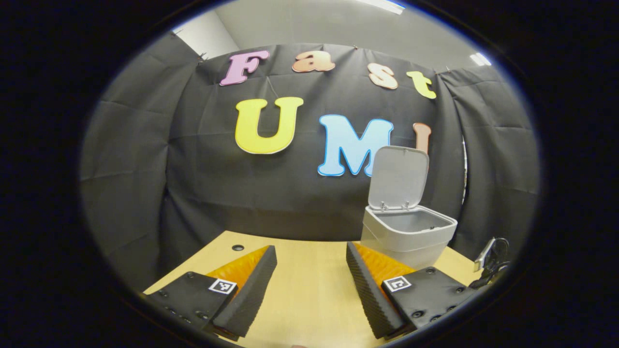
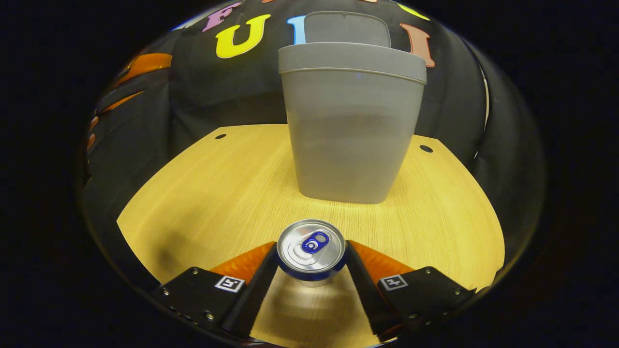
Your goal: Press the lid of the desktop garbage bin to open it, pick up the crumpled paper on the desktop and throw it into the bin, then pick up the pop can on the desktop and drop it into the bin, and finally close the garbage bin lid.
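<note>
Right claw (image 2: 312,258) clenched on upright pop can (image 2: 312,251) — bin (image 2: 353,125) just beyond, lid (image 2: 346,28) up, left claw (image 1: 312,285) released

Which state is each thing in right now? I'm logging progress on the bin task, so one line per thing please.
garbage bin: upright on the desk, open.
lid: swung up, standing behind the opening.
pop can: upright on the desk, unopened, between the right gripper's fingers.
right gripper: fingers touching the can's sides.
left gripper: open, holding nothing, above the desk.
</note>
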Demonstrator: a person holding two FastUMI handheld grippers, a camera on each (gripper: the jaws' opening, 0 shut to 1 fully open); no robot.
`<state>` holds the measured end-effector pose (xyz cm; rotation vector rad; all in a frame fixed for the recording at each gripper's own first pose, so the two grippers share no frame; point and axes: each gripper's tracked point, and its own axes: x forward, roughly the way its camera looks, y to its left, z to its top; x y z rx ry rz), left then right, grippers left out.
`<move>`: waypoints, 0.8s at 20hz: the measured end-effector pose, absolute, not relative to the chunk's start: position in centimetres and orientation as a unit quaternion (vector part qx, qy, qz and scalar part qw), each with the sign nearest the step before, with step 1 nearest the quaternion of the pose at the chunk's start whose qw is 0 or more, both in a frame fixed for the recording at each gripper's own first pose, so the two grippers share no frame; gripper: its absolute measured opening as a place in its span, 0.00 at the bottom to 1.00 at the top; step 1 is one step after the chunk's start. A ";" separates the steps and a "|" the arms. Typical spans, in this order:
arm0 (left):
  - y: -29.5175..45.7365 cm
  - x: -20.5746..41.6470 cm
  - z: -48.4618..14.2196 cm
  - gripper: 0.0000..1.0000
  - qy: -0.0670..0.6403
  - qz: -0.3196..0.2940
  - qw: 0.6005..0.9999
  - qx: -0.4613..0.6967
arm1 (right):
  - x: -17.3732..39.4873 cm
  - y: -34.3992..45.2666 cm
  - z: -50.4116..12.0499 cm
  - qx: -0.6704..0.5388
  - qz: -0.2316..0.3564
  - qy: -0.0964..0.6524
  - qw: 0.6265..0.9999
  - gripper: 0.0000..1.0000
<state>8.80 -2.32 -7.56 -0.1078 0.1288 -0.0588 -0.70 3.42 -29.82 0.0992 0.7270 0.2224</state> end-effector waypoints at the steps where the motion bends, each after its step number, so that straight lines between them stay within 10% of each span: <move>1: -2.3 8.8 -7.8 0.95 0.065 -0.029 0.996 -0.052 | -0.9 3.4 -29.8 0.045 0.111 0.356 0.927 0.86; 16: -1.8 7.9 -8.9 0.95 0.071 -0.044 0.996 -0.025 | 0.4 1.0 -17.4 0.045 0.099 0.240 0.965 0.83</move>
